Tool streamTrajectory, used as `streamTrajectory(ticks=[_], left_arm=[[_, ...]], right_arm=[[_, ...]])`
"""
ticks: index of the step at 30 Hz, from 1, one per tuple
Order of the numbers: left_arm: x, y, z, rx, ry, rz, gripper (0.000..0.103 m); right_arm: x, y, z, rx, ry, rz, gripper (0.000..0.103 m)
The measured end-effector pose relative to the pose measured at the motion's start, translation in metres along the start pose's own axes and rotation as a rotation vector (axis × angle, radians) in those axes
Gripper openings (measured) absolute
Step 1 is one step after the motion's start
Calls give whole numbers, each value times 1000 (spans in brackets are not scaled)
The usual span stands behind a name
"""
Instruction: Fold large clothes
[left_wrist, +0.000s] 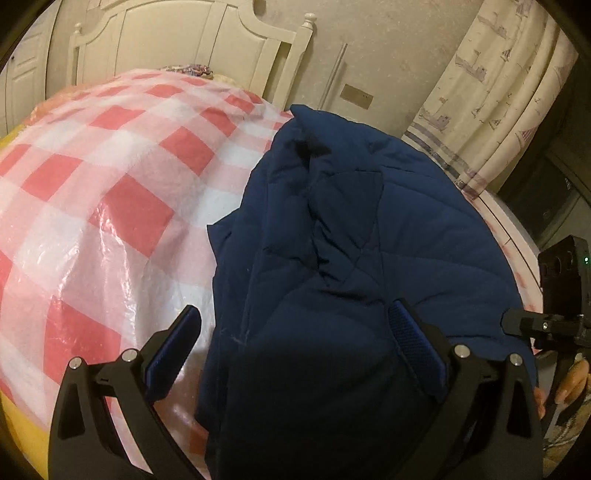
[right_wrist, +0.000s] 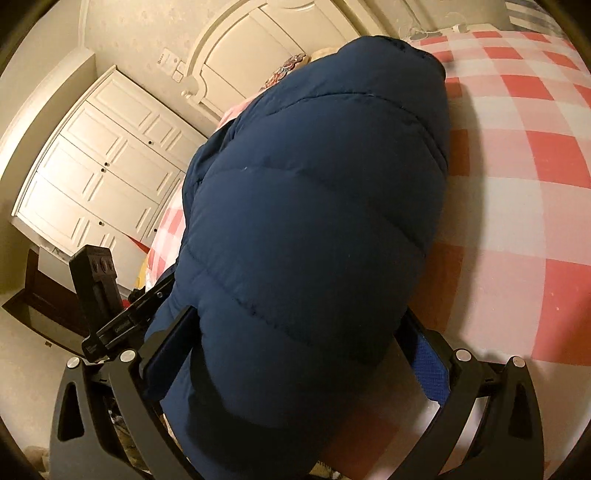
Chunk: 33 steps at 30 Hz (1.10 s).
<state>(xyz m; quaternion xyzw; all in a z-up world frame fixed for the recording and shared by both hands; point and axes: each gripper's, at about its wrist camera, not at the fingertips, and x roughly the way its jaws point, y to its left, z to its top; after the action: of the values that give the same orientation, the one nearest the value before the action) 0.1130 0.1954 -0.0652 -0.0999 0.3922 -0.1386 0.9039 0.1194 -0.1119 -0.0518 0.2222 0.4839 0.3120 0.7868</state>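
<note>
The bed (left_wrist: 92, 206), covered with a red-and-white checked plastic sheet (left_wrist: 122, 173), carries the work; its headboard (left_wrist: 192, 40) stands at the far end in the left wrist view. On this bed lies the navy quilted jacket (left_wrist: 354, 236), bunched into a long mound near the edge where I stand. I read its long axis as running away from both tools toward the headboard, roughly parallel to the direction in which each tool points, so the near end of the garment is what I have within reach. In the right wrist view the jacket (right_wrist: 314, 229) fills the centre, with bare sheet to its right and a white wardrobe (right_wrist: 99, 162) beyond it to the left. The left tool (left_wrist: 295, 339) is spread wide: its left finger sits over bare sheet, its right finger lies against the fabric, and the jacket's near edge passes between them ungripped. The right tool (right_wrist: 299, 336) is likewise spread, straddling the bulk of the mound, with padding between its fingers but no pinch evident. I judge both tools about equally near, set side by side at the same end. The coming move, in my estimate, depends on closing on that near edge and carrying it along the long axis.
</note>
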Motion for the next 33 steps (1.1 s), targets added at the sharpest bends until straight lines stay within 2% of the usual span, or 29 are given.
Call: streamTrajectory(ticks=[3, 6, 7, 8, 10, 11, 12, 14, 15, 16, 18, 19, 21, 23, 25, 27, 29, 31, 32, 33], left_arm=[[-3, -7, -1, 30, -20, 41, 101], [-4, -8, -1, 35, -25, 45, 101], [-5, -8, 0, 34, -24, 44, 101], [-6, -8, 0, 34, -21, 44, 101], [-12, -8, 1, 47, -15, 48, 101], [-17, -8, 3, 52, -13, 48, 101], [-28, -4, 6, 48, -17, 48, 101], [-48, 6, 11, 27, -50, 69, 101], [-65, 17, 15, 6, -93, 96, 101], [-75, 24, 17, -6, -113, 111, 101], [-96, 42, 18, -33, -150, 138, 101], [-103, 50, 16, -41, -155, 146, 101], [-107, 66, 6, -61, -130, 152, 101], [-101, 76, -8, -81, -83, 145, 101], [-94, 86, -26, -115, -57, 143, 100], [-87, 92, -40, -140, -35, 121, 99], [-84, 96, -49, -148, -24, 118, 99], [-82, 99, -50, -149, -23, 121, 99], [-82, 101, -50, -155, -26, 115, 99], [-81, 100, -49, -158, -26, 108, 99]], right_arm=[[-8, 13, -1, -44, -39, -82, 99], [-23, 48, -8, -191, -147, -271, 99], [-30, 64, -14, -264, -208, -361, 99], [-37, 90, -26, -397, -293, -466, 99], [-42, 130, -50, -616, -393, -555, 99], [-39, 152, -70, -753, -424, -565, 99], [-31, 170, -87, -871, -412, -556, 99], [-11, 192, -110, -1039, -362, -576, 98], [-1, 200, -118, -1102, -349, -591, 98], [10, 205, -124, -1153, -336, -593, 95], [33, 214, -126, -1211, -278, -574, 80], [42, 217, -127, -1234, -258, -571, 77], [68, 222, -125, -1296, -242, -636, 73], [89, 223, -120, -1321, -210, -672, 69], [109, 222, -119, -1365, -194, -734, 58], [116, 220, -120, -1393, -211, -755, 37], [93, 224, -111, -1319, -287, -676, 27], [51, 228, -100, -1212, -386, -568, 26], [25, 229, -97, -1183, -451, -516, 26], [12, 230, -100, -1192, -478, -488, 26]])
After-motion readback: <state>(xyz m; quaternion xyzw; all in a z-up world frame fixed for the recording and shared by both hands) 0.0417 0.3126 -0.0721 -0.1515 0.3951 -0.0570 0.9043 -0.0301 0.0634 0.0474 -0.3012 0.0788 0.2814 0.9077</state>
